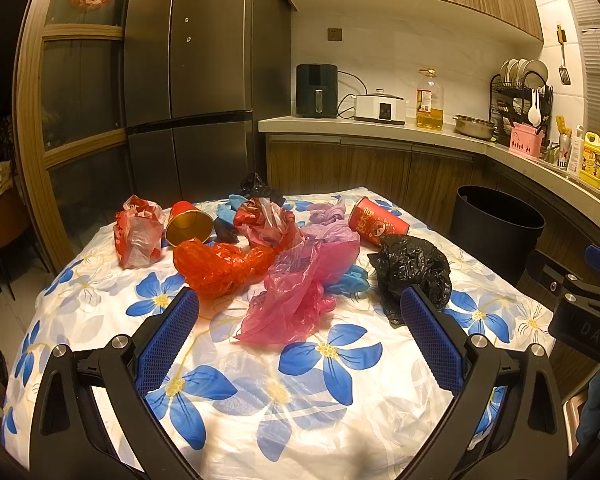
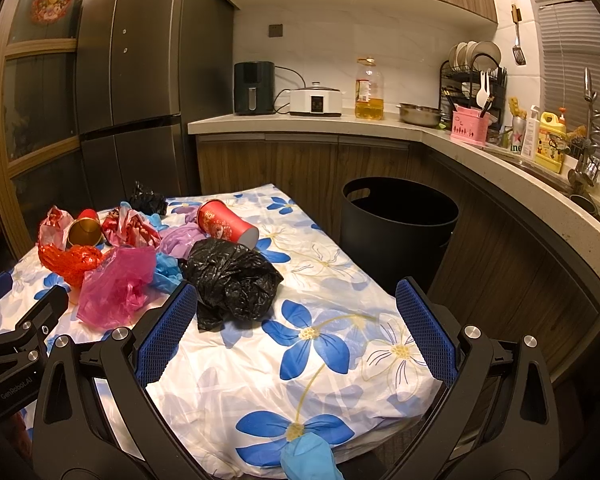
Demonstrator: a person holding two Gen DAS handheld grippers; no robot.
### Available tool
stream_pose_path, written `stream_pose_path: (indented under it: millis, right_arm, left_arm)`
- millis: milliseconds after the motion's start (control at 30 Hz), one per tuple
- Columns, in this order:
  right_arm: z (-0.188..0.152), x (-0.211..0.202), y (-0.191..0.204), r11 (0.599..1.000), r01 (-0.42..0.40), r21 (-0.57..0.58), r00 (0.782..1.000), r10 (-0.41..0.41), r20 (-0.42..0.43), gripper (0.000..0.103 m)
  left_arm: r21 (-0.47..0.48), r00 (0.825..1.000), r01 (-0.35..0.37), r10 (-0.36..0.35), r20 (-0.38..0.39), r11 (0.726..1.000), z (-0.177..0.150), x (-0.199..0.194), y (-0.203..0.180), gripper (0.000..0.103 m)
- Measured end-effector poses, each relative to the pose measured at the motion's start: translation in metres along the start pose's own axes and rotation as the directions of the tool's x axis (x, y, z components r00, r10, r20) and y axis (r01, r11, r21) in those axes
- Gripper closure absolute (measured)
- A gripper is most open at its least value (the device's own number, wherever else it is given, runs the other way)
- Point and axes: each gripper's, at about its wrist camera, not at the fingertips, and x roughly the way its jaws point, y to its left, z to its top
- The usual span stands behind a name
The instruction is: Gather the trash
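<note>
Your left tool (image 1: 300, 316) and right tool (image 2: 296, 304) both gape wide, empty, above the surface (image 2: 340, 360); nothing is collected yet; the crumpled black bag (image 2: 232, 276) lies nearest, so close on it, then carry it to the black bin (image 2: 400, 224).

Before you stands the table (image 1: 112, 324), with the trash heaped toward its far left. At the heap's left edge a crumpled wrapper (image 1: 138, 232) lies beside a tipped cup (image 1: 188, 224). Nearer you sit a netted bag (image 1: 220, 266) and, right of it, a loose plastic bag (image 1: 300, 288). Further right a crumpled bag (image 2: 232, 276) rests near the table's middle, with a tipped can (image 2: 226, 222) behind it. Another small bag (image 2: 148, 198) lies at the far edge. Off the table's right side the bin (image 2: 396, 220) stands on the floor, in front of the counter (image 2: 500, 168). The fridge (image 1: 188, 80) rises behind the table.
</note>
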Motion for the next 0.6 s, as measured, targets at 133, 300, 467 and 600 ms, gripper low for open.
stream_pose_path:
  millis: [133,300,467,600]
  right_arm:
    - [-0.0011,0.0012,0.0002,1.000,-0.004,0.003,1.000,0.004,0.001,0.005]
    - [0.0001,-0.0030,-0.0012,1.000,-0.008,0.001,1.000,0.008,0.007,0.005]
    - [0.0004,-0.0035,-0.0001,1.000,-0.008,-0.001,1.000,0.008,0.006,0.005]
    - [0.0011,-0.0032,0.0005,1.000,-0.006,-0.001,1.000,0.006,0.008,0.005]
  left_arm:
    - [0.002,1.000,0.000,0.000,0.001,1.000,-0.0030,-0.0011,-0.0020,0.006]
    - [0.002,1.000,0.000,0.000,0.000,1.000,-0.0030,-0.0010,-0.0020,0.006]
    - [-0.003,1.000,0.000,0.000,0.000,1.000,-0.0064,-0.0024,-0.0029,0.006]
    - [-0.004,1.000,0.001,-0.001,0.000,1.000,-0.0063,-0.0023,-0.0023,0.006]
